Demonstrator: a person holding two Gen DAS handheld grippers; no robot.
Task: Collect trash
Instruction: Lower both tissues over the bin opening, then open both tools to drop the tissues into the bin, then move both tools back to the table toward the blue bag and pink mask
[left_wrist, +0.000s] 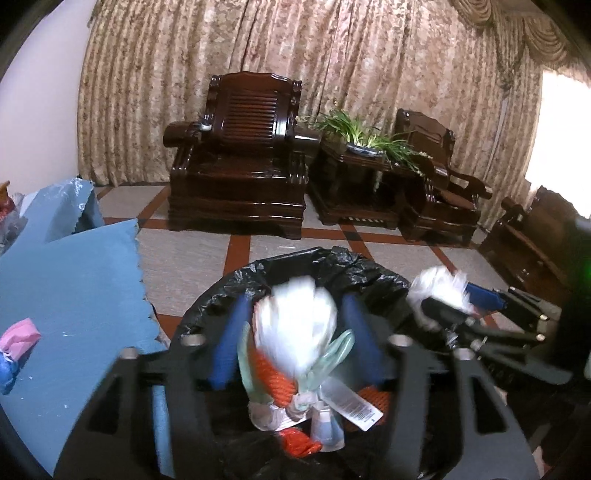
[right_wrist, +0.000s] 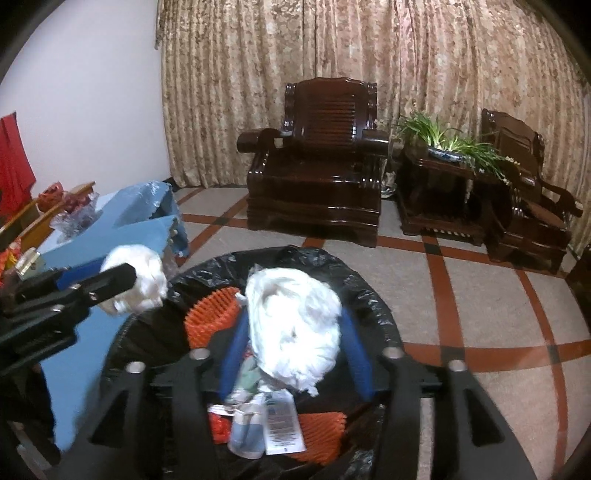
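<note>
A bin lined with a black bag (left_wrist: 328, 264) stands on the floor below both grippers; it also shows in the right wrist view (right_wrist: 373, 295). It holds orange mesh (right_wrist: 210, 317), wrappers and a labelled packet (right_wrist: 282, 424). My left gripper (left_wrist: 295, 328) is shut on a crumpled white plastic wad (left_wrist: 295, 325) over the bin. My right gripper (right_wrist: 295, 328) is shut on another white wad (right_wrist: 295, 325) over the bin. Each gripper shows in the other's view, the right one (left_wrist: 443, 299) with its wad (left_wrist: 439, 286), the left one (right_wrist: 136, 284) with its wad (right_wrist: 147, 273).
A table with a blue cloth (left_wrist: 66, 280) stands left of the bin, with a pink scrap (left_wrist: 18, 339) on it and a glass dish (right_wrist: 74, 218) at its far end. Dark wooden armchairs (left_wrist: 243, 155), a side table with a plant (left_wrist: 365, 147) and curtains lie beyond the tiled floor.
</note>
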